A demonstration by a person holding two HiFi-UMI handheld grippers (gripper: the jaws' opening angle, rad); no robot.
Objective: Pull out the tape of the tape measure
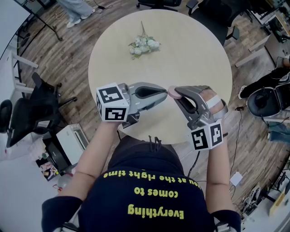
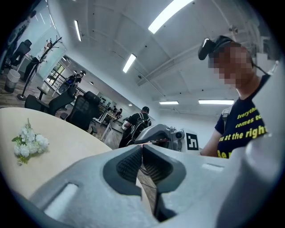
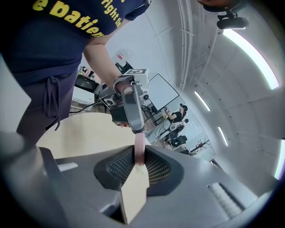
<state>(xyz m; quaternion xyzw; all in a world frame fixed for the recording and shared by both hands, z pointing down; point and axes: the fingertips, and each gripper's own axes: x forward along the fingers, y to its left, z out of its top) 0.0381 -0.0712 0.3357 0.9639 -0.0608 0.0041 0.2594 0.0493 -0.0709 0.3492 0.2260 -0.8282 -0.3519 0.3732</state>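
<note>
A small pink tape measure [image 1: 172,93] hangs in the air over the round beige table's [image 1: 190,50] near edge, between the two grippers. My right gripper [image 1: 177,91] is shut on its case; in the right gripper view the case [image 3: 139,149] stands edge-on between the ribbed pads. My left gripper [image 1: 166,92] reaches in from the left with its jaws together, tips against the case's side. In the left gripper view a thin reddish strip shows at the tips of that gripper [image 2: 142,148], which looks like the tape's end. No length of tape shows between the grippers.
A bunch of white flowers [image 1: 143,45] lies at the table's far side. Black office chairs [image 1: 27,106] and a white box [image 1: 72,140] stand at the left. Another person [image 1: 276,86] sits at the right, and one stands at the far left [image 1: 74,11].
</note>
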